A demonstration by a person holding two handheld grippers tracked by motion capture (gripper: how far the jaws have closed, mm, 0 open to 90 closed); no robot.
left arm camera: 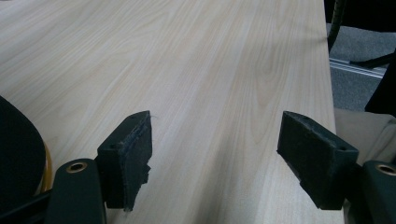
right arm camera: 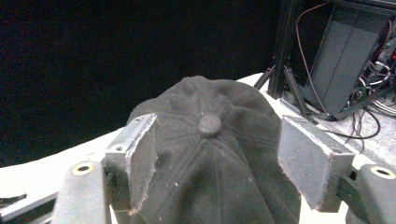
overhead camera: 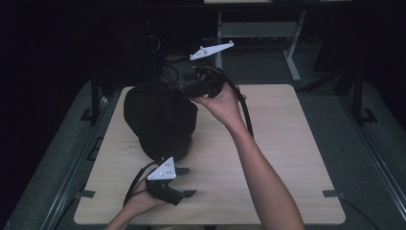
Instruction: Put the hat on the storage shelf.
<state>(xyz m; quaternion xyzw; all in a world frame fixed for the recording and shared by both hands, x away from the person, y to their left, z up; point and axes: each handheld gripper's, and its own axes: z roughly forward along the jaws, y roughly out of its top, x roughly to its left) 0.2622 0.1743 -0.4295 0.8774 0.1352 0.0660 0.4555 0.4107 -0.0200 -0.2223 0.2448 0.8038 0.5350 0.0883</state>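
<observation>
Lying under right claw (right arm camera: 217, 161), cap (right arm camera: 210, 154) (black)

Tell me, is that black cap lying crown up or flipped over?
Crown up. The black cap shows its top button facing upward with seams spreading out from it, and it sits domed on the table.

Black claw (overhead camera: 184, 182) with grey plate, brass screws, black cable.

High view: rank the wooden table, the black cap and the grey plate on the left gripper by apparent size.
1. Wooden table, largest by far.
2. Black cap.
3. Grey three-cornered plate on the left gripper, smallest, though it sits nearer the camera.
</observation>
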